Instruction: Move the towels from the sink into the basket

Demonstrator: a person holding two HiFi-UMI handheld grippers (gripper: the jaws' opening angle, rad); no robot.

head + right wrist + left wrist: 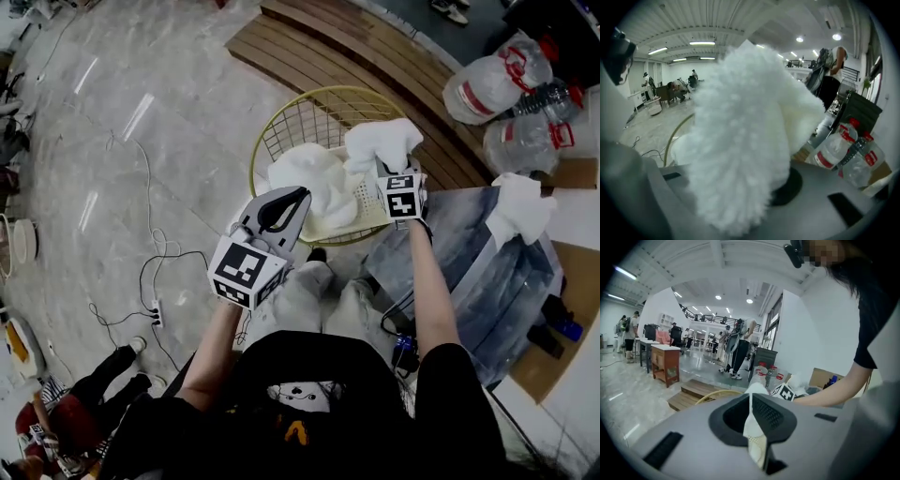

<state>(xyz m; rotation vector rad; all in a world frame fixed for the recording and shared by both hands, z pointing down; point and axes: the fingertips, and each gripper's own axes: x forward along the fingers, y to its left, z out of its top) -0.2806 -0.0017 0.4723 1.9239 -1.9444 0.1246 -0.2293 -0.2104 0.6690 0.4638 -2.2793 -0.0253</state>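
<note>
In the head view a round yellow wire basket [281, 127] stands on the floor ahead of me, with a white towel [314, 183] lying in it. My right gripper [392, 173] is over the basket's right side, shut on a second fluffy white towel [380, 141], which fills the right gripper view [740, 140] and hides the jaws. My left gripper [296, 197] hovers at the basket's near rim, its jaws together with nothing in them [751, 399]. A third white towel [520, 208] lies at the edge of the grey sink [478, 281] on the right.
A wooden platform [375, 66] runs behind the basket. Bagged plastic bottles [497, 84] stand at the upper right. Cables and a power strip [155, 309] lie on the marble floor to the left. A person [84, 403] sits at the lower left.
</note>
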